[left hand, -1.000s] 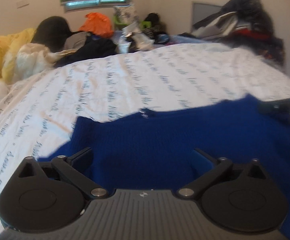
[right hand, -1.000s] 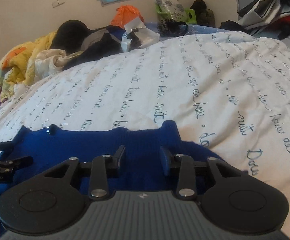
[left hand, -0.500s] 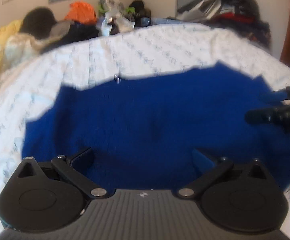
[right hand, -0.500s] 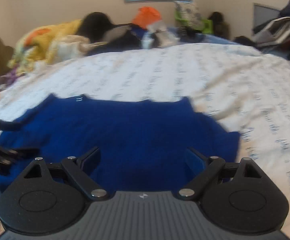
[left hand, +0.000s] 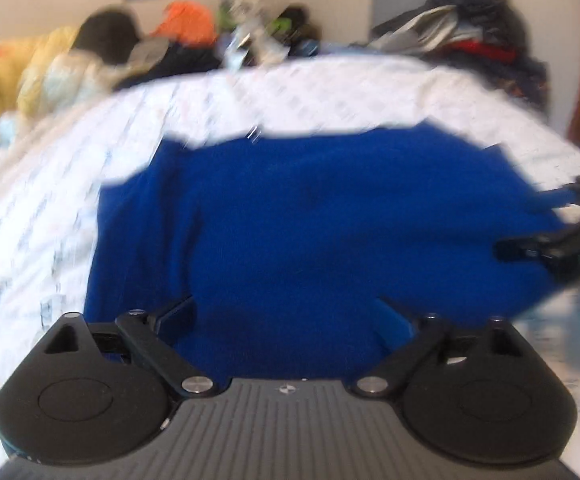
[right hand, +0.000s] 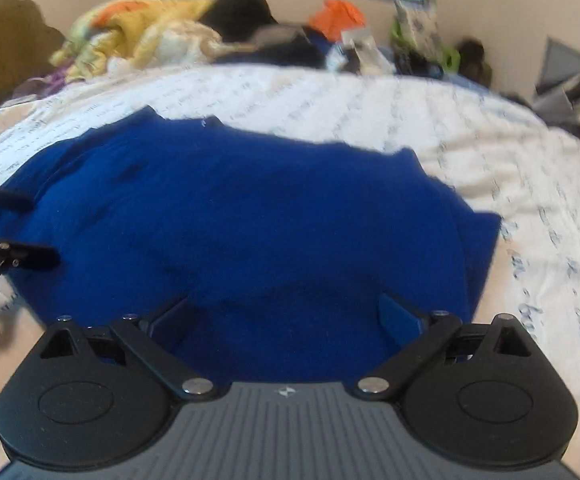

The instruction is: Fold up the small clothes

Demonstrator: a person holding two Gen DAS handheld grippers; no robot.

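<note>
Both tongs are released and grasp nothing. The left tongs (left hand: 286,316) stand wide with their jaws closing a little, and the right tongs (right hand: 286,312) have jaws opening. Blue cloth lies under both gaps, but no pad presses on it.

The blue knit garment (right hand: 250,220) lies spread flat on the bed sheet (right hand: 530,184), directly in front of both tongs and reaching from one pair to the other. In the left view, the right tongs (left hand: 546,220) appear at the garment's right edge.

I think the main risk is a bad pinch. If the jaws close from above on this soft knit, they may take only the top layer, or catch the sheet together with it, and the fold would come out crooked. If the two sides are lifted unevenly, the cloth could also bunch.

Beyond the garment, at the far side of the bed, the pile of clothes (right hand: 162,32) lies well apart.
</note>
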